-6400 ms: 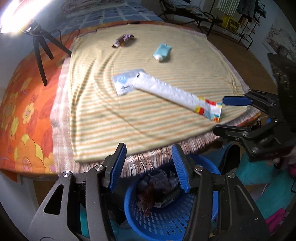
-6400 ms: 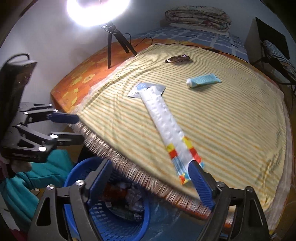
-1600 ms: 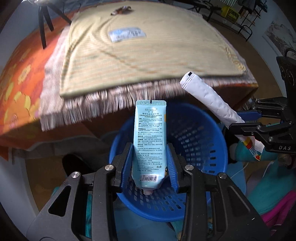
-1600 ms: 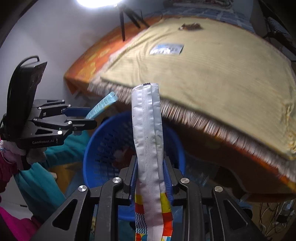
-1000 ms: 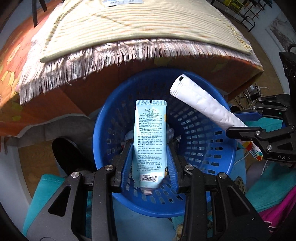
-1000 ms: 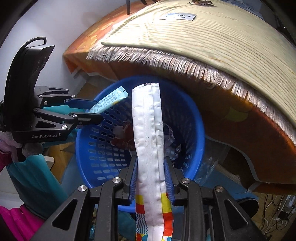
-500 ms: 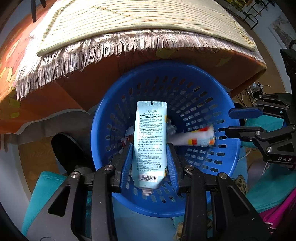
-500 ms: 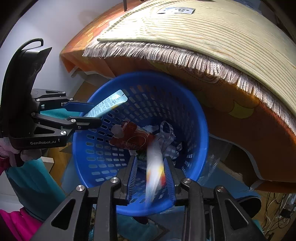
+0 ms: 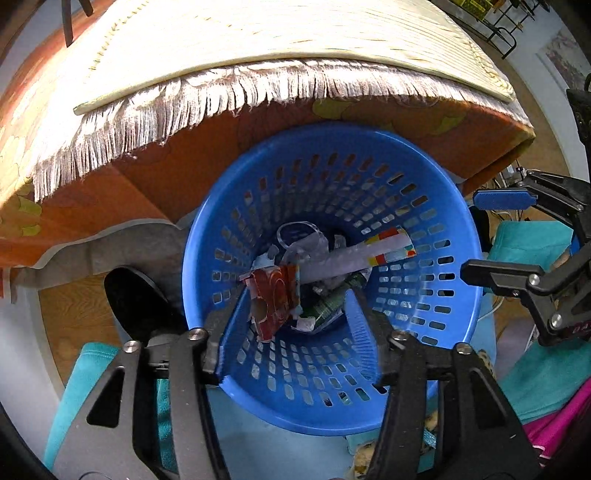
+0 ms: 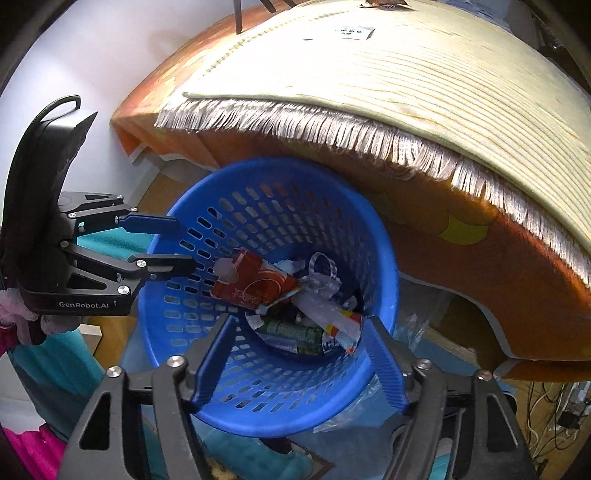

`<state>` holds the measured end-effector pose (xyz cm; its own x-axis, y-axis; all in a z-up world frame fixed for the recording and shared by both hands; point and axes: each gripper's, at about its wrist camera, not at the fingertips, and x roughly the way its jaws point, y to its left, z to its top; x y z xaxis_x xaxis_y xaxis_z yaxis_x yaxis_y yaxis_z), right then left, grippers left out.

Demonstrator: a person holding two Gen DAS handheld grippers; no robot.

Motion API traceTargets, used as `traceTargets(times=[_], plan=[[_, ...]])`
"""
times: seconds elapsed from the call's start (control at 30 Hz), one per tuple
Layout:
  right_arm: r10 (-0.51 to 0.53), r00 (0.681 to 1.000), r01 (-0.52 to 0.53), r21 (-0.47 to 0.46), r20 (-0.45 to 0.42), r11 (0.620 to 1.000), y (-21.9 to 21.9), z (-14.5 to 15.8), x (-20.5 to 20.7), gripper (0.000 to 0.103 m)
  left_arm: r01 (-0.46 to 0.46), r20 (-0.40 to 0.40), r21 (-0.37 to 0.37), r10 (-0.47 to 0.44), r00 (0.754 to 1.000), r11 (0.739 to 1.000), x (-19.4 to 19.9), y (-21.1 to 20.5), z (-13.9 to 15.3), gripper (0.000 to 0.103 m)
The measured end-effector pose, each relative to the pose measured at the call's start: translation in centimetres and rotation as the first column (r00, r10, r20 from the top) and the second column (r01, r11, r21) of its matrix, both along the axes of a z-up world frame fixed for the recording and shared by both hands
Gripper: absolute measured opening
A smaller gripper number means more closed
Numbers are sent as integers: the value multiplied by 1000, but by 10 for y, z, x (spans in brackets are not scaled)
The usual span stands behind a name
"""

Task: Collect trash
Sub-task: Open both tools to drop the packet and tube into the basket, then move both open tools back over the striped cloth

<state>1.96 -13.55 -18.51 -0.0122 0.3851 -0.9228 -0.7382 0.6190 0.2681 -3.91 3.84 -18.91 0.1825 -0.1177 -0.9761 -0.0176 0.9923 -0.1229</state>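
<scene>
Left claw [image 9: 291, 328]: spread wide and empty, hanging just above the near rim of the blue basket [image 9: 469, 236].
Right claw [image 10: 299, 354]: also spread and empty, over the same basket from the other side; its fingers [image 10: 212, 360] frame the pile inside.
Basket contents: directly below both claws lie a long white packet with a coloured end [image 9: 354, 256], a red wrapper [image 9: 273, 295], a green label [image 10: 291, 332] and crumpled clear plastic [image 10: 323, 273].
Trash left: a flat white-and-blue sachet [image 10: 352, 32] and, just beyond it, a small brown wrapper [image 10: 384, 3], both on the striped cloth [image 10: 424, 81] of the bed.
Key relation: both pieces lie far ahead of and above the right claw, well apart from the basket, past the fringed edge [image 10: 332, 136]; the sachet's long side runs across the claw's line of reach.
Nearer hand: hard to judge, since the left view does not show the sachet at all; the right claw at least has it in sight.
Likely next move: lift out of the basket and reach forward over the fringe; the sachet lies flat, so pinching an edge looks fiddly.
</scene>
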Motion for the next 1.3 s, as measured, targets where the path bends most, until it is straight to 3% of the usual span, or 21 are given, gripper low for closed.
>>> traceTargets(times=[0.7,1.3], plan=[[-64,990,69,-35,126,997,-3,21,10,91,-48,25,-15,48,999,999,9,9,19,61],[-136,961,139,3,240,990,-3,71,48,96,-69,173,-2,68,983,998,66,39,94,66]])
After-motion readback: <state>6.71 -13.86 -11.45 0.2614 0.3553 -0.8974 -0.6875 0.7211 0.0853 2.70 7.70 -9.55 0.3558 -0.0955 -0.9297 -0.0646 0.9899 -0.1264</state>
